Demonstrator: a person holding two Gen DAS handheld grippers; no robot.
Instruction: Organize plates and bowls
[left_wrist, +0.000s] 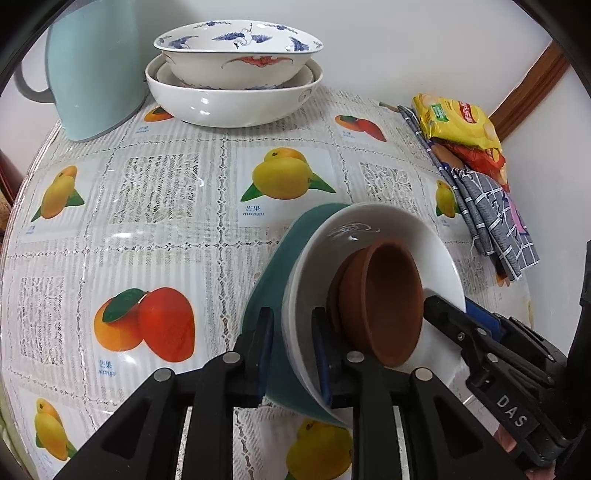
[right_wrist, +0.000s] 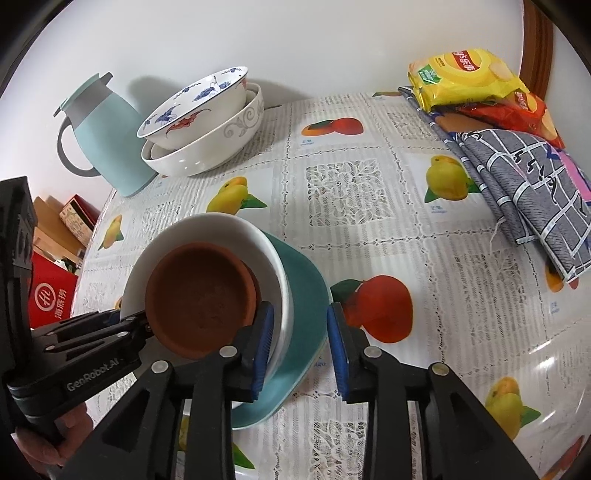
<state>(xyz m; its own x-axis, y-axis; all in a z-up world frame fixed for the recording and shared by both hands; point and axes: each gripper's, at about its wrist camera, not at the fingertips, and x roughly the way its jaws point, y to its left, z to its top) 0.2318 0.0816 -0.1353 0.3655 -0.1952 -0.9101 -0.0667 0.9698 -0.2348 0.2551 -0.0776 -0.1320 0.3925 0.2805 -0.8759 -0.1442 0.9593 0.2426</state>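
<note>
A stack of a teal plate (left_wrist: 273, 266), a white bowl (left_wrist: 373, 229) and a small brown clay bowl (left_wrist: 384, 299) is held tilted above the table. My left gripper (left_wrist: 290, 332) is shut on the rim of the teal plate and white bowl. My right gripper (right_wrist: 301, 343) straddles the opposite rim (right_wrist: 295, 295) of the same stack, its blue pads a little apart from it. The right gripper also shows in the left wrist view (left_wrist: 454, 325). A blue-patterned bowl (left_wrist: 236, 48) sits nested in a large white bowl (left_wrist: 229, 103) at the back.
A light-blue thermos jug (right_wrist: 107, 136) stands next to the nested bowls. Snack bags (right_wrist: 469, 77) and a folded grey checked cloth (right_wrist: 524, 184) lie at the right. The fruit-print tablecloth (right_wrist: 369, 206) covers the round table. Boxes (right_wrist: 51, 291) sit beyond its left edge.
</note>
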